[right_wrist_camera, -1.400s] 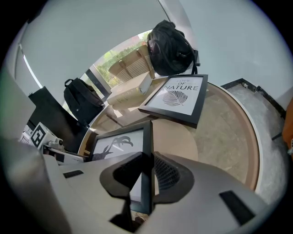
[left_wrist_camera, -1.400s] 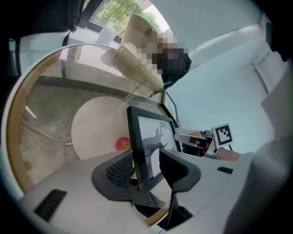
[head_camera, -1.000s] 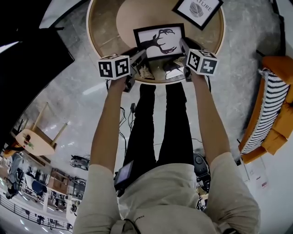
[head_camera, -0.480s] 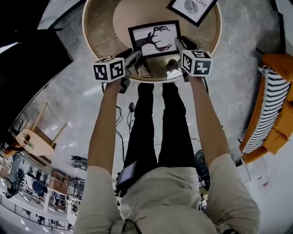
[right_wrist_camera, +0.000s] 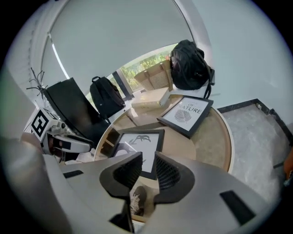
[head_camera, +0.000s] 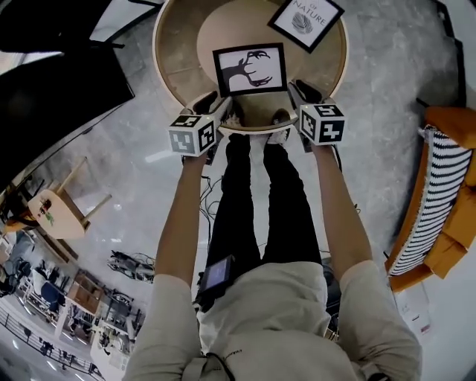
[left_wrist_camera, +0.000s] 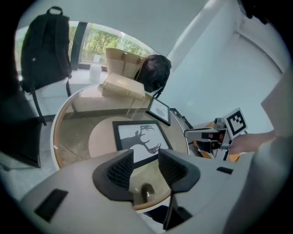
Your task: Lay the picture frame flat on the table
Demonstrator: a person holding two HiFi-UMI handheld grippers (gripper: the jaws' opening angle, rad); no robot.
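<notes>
The black-framed deer picture [head_camera: 249, 69] lies flat on the round wooden table [head_camera: 178, 59], and neither gripper touches it. It also shows beyond the jaws as the deer picture [left_wrist_camera: 139, 140] in the left gripper view and the deer picture [right_wrist_camera: 137, 148] in the right gripper view. My left gripper [head_camera: 210, 108] hovers at the table's near rim, left of the frame; its jaws are closing with nothing between them. My right gripper [head_camera: 299, 91] sits at the near rim on the right, open and empty. The left gripper [left_wrist_camera: 146, 167] and right gripper [right_wrist_camera: 147, 171] both point at the frame.
A second frame with a leaf print [head_camera: 305, 22] lies at the table's far right. Behind the table are a black backpack [left_wrist_camera: 46, 50], a dark bag [left_wrist_camera: 155, 73] and a box [left_wrist_camera: 122, 86]. An orange sofa [head_camera: 446, 186] stands right; a wooden stool [head_camera: 59, 219] stands left.
Both grippers have drawn back from the deer frame's lower corners toward the table's near rim. The frame stays flat on the table.
</notes>
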